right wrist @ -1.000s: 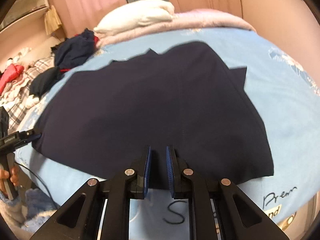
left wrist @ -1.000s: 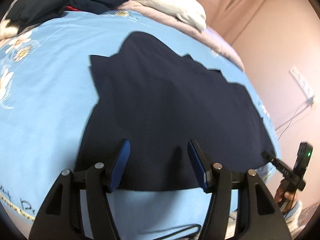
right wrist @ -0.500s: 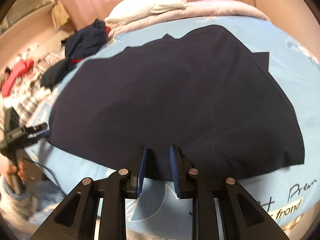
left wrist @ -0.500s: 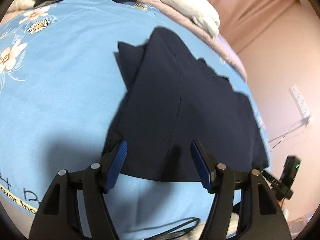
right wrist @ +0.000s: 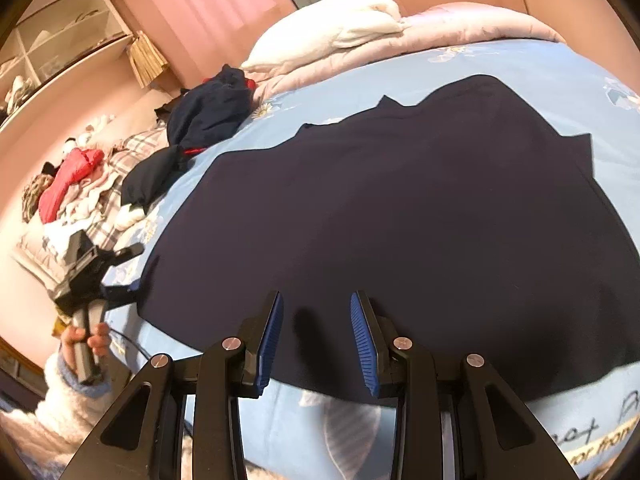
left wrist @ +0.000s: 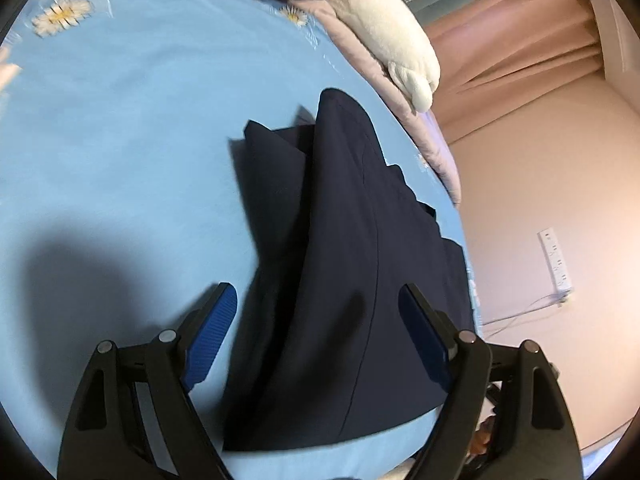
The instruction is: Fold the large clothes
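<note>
I have the dark navy garment spread flat on the blue bedsheet, just ahead of both grippers. My left gripper is opening wide over its near edge; my right gripper is opening too, cloth beneath, nothing pinched. I judge one layer folded over, with more folds left.

Matt navy cloth garment, smooth cotton bedsheet, ribbed tongs' pads
</note>
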{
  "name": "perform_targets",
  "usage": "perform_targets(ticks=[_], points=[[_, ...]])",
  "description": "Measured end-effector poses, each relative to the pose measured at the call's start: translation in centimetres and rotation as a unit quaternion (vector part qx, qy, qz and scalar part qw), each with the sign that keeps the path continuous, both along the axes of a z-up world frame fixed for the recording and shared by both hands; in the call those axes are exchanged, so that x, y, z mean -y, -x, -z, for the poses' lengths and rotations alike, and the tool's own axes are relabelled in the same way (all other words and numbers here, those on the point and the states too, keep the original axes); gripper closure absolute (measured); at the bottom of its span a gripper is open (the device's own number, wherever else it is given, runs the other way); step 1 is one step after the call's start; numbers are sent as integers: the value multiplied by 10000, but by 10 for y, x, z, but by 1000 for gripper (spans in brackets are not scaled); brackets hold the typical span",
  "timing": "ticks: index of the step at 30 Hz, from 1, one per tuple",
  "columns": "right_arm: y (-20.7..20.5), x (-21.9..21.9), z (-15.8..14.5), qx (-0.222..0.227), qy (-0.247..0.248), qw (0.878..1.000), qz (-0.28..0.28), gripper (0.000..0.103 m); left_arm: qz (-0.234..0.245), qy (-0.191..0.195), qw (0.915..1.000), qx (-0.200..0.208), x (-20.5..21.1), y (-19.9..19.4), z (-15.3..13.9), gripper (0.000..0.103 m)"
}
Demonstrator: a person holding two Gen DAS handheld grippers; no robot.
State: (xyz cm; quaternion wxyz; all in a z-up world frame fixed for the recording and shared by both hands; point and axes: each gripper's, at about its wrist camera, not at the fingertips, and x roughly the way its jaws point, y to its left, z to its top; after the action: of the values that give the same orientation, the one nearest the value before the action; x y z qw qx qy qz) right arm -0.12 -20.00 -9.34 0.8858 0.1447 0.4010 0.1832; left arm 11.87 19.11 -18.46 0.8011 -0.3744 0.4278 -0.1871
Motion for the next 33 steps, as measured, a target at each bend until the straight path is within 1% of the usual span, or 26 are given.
perform_targets(ticks=[2, 6, 9, 11, 13, 14, 16, 17, 19, 21, 22, 23, 26, 29, 30, 31, 33], points=[[-5, -2, 0, 12, 38, 10000, -15, 68, 193, 259, 9995, -42, 2, -14, 6, 19], [-10, -2, 0, 10, -25, 10000, -26, 68, 445, 315, 9985, -61, 11, -40, 6, 18], [-15, -5, -2, 36, -38, 10000, -49, 68, 691, 247, 9973, -82, 25, -54, 3, 17], [-21, -9, -4, 63, -49, 9999, -91, 68, 870, 156, 9961, -66, 37, -61, 0, 10], [-30, -16, -7, 102, -12, 9998, -161, 68, 1010, 123, 9948, -56, 48, -66, -4, 9], [-35, -19, -8, 116, 50, 9998, -180, 68, 1038, 85, 9945, -76, 50, -67, -4, 10], [-48, -28, -10, 139, 334, 9993, -137, 68, 1090, 95, 9940, -55, 57, -68, -7, 10], [-54, -31, -11, 155, 415, 9989, -125, 68, 1127, 84, 9936, -32, 61, -67, -10, 13], [-72, -35, -12, 134, 459, 9988, -85, 68, 1146, -181, 9932, 67, 68, -65, -18, 16], [-89, -39, -15, 172, 459, 9988, -80, 68, 1114, -522, 9923, 103, 72, -63, -25, 27], [-100, -41, -16, 172, 519, 9985, -45, 68, 1058, -746, 9916, 67, 74, -63, -28, 38], [-110, -43, -17, 160, 582, 9982, 28, 68, 990, -873, 9912, 39, 74, -62, -31, 45], [-137, -51, -17, 114, 798, 9966, 139, 68, 877, -994, 9911, 81, 71, -59, -38, 57], [-163, -58, -8, -143, 914, 9954, 261, 68, 797, -1107, 9905, 171, 69, -58, -47, 63], [-171, -59, -3, -234, 980, 9944, 316, 68, 768, -1135, 9904, 162, 69, -58, -49, 64], [-178, -62, 5, -366, 1112, 9924, 370, 71, 753, -1162, 9902, 166, 70, -58, -51, 64], [-188, -63, 18, -550, 1191, 9905, 407, 72, 752, -1251, 9891, 203, 73, -58, -55, 65]])
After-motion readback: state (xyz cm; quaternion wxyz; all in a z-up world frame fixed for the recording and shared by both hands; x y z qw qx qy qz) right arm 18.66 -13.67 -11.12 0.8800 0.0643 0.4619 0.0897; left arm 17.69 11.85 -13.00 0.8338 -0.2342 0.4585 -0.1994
